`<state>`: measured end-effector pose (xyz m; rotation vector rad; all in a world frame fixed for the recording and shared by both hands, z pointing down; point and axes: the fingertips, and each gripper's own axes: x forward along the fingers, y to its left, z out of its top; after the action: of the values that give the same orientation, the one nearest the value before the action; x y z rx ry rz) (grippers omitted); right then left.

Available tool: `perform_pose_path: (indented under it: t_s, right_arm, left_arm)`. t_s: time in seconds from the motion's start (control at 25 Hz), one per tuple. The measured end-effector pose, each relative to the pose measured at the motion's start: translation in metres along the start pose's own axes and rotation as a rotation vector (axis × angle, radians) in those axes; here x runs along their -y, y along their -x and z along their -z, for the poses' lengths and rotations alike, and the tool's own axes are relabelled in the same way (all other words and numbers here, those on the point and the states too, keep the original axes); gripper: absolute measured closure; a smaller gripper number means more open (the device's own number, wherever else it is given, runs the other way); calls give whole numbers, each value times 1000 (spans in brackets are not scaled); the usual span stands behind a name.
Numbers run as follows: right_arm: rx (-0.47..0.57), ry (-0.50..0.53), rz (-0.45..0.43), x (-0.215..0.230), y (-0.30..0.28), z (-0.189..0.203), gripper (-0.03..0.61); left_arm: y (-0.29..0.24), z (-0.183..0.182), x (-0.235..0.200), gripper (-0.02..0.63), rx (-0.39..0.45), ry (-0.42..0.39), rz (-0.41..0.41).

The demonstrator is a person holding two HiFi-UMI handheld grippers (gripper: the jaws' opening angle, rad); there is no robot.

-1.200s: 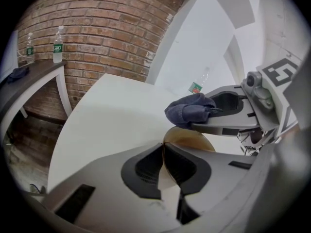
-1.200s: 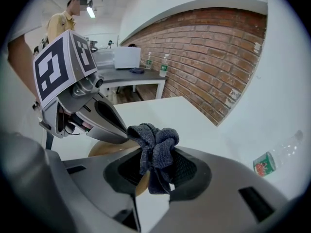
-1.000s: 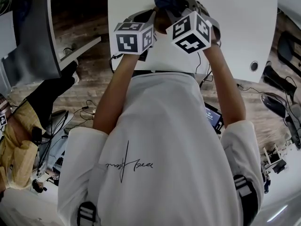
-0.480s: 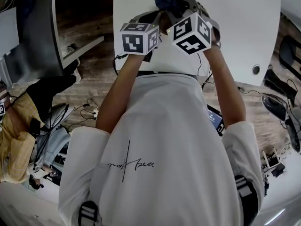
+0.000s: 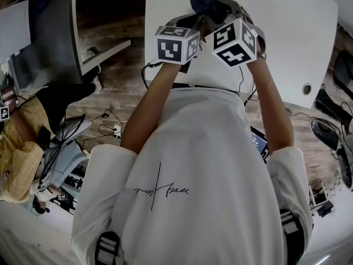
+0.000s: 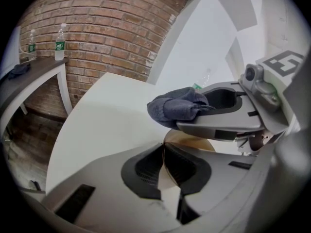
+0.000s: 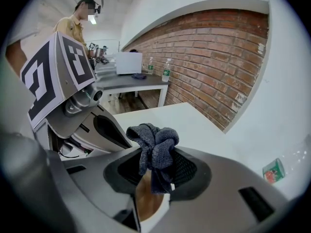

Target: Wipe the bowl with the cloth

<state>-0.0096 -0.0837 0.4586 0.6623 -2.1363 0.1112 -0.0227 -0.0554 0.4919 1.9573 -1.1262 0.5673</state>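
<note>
We see the left gripper (image 6: 163, 152) with its two jaws pressed together on the thin pale rim of the single bowl (image 6: 187, 140). The bowl is a smooth, rounded tan-brown dish held up over the white table (image 6: 107, 115). The gripper's black ribbed pads (image 6: 145, 169) pinch the rim from both sides. The right gripper (image 7: 154, 155) has its jaws clamped on the one cloth (image 7: 155, 140), a dark grey-blue bunched rag with a soft looped weave. The cloth hangs down against the brown inside of the bowl, which shows just beneath it. From the head view we count two marker cubes, one on each gripper, side by side and nearly touching above the table's edge, with the cloth poking out beyond them. Both grippers have matte grey moulded bodies. Further out, we count two clear plastic bottles (image 6: 59, 35) standing on a dark side table (image 6: 34, 72) against a curved red brick wall (image 6: 107, 28). One person in a yellow top (image 7: 73, 25) stands beyond.
</note>
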Motion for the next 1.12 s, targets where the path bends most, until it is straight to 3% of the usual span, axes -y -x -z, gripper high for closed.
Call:
perform_pose_path:
  t_s: [0.84, 1.12]
  right_arm:
    - [45, -59, -70, -15, -1, -15, 468]
    - [73, -146, -98, -17, 1, -17, 468]
  left_arm:
    - [2, 1, -2, 603, 16, 27, 5]
    - [4, 2, -4, 603, 18, 31, 11]
